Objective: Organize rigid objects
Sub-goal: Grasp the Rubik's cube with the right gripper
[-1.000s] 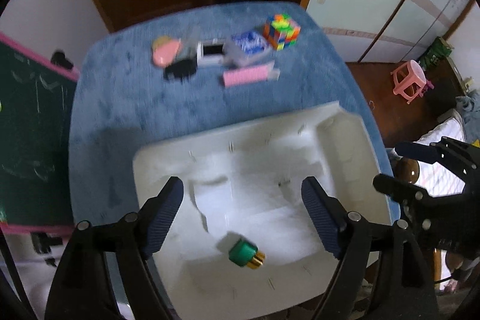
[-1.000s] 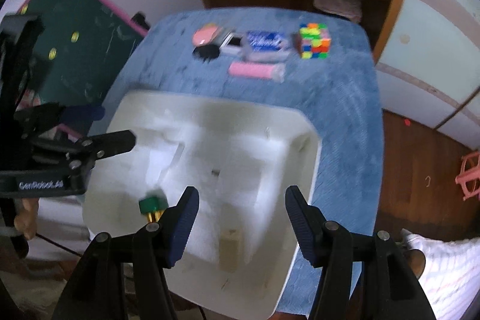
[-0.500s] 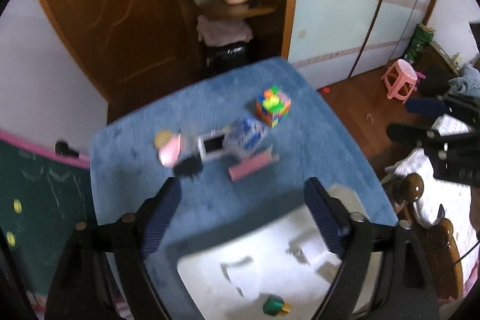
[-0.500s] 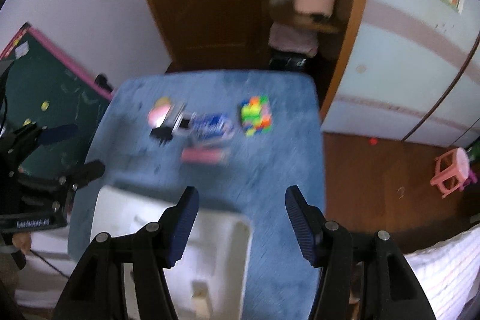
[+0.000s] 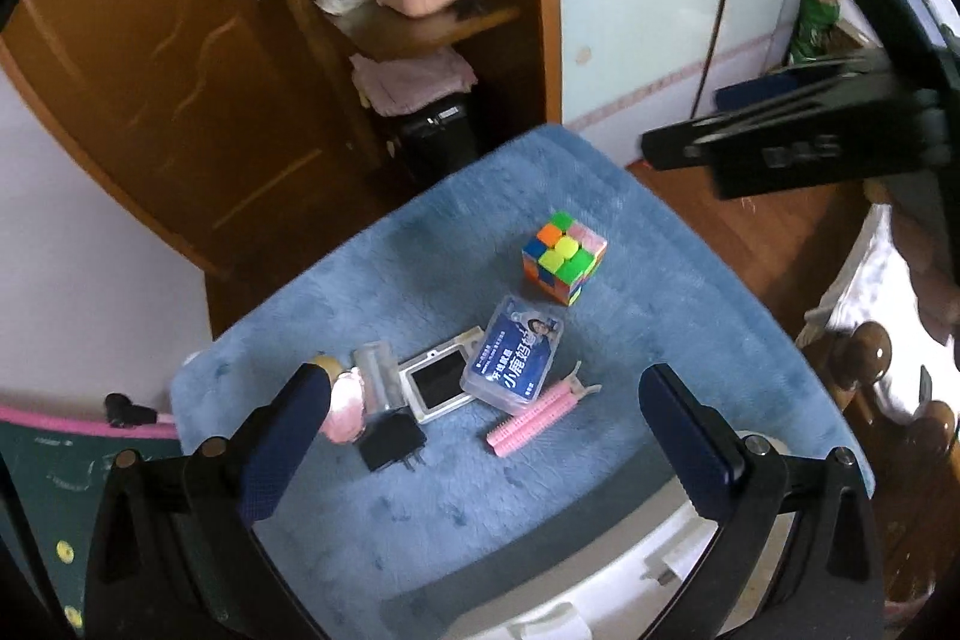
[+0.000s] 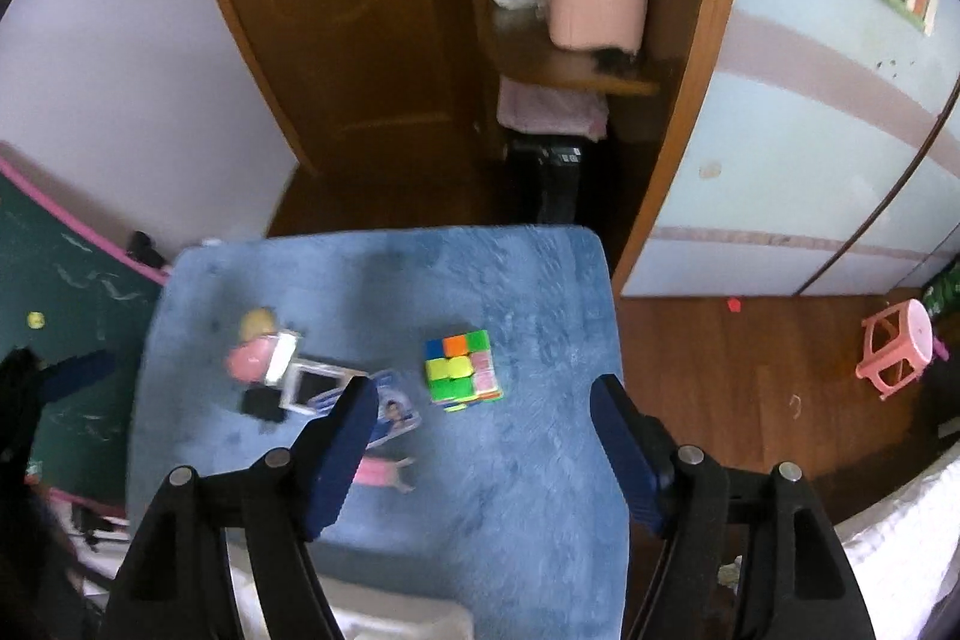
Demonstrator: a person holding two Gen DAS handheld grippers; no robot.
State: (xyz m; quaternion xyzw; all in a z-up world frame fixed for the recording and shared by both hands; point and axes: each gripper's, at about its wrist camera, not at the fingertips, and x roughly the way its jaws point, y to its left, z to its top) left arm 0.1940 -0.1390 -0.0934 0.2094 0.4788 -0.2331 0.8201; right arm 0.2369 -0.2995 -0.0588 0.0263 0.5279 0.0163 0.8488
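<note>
On the blue mat (image 5: pixel 540 184) (image 6: pixel 540 280) lie a coloured puzzle cube (image 5: pixel 563 256) (image 6: pixel 463 369), a clear blue-labelled box (image 5: pixel 513 354) (image 6: pixel 393 415), a small white-framed screen (image 5: pixel 437 383) (image 6: pixel 315 388), a pink hair clip (image 5: pixel 537 418) (image 6: pixel 381 473), a black plug (image 5: pixel 390 442) (image 6: pixel 263 403) and a pink round item (image 5: pixel 343 403) (image 6: pixel 249 361). My left gripper (image 5: pixel 480 418) is open and empty, above the objects. My right gripper (image 6: pixel 483 430) is open and empty, above the mat just this side of the cube. The white moulded tray (image 5: pixel 600 592) (image 6: pixel 396 622) lies at the near edge.
A wooden door and open cupboard with a pink basket (image 6: pixel 597 4) stand behind the mat. A green chalkboard (image 6: pixel 54 328) is at the left. Wooden floor with a pink stool (image 6: pixel 897 352) is at the right. The right gripper's body (image 5: pixel 810 148) shows in the left view.
Both grippers have lifted up and back from the white tray, where a green and gold item lay. The view now takes in the objects on the mat and the room.
</note>
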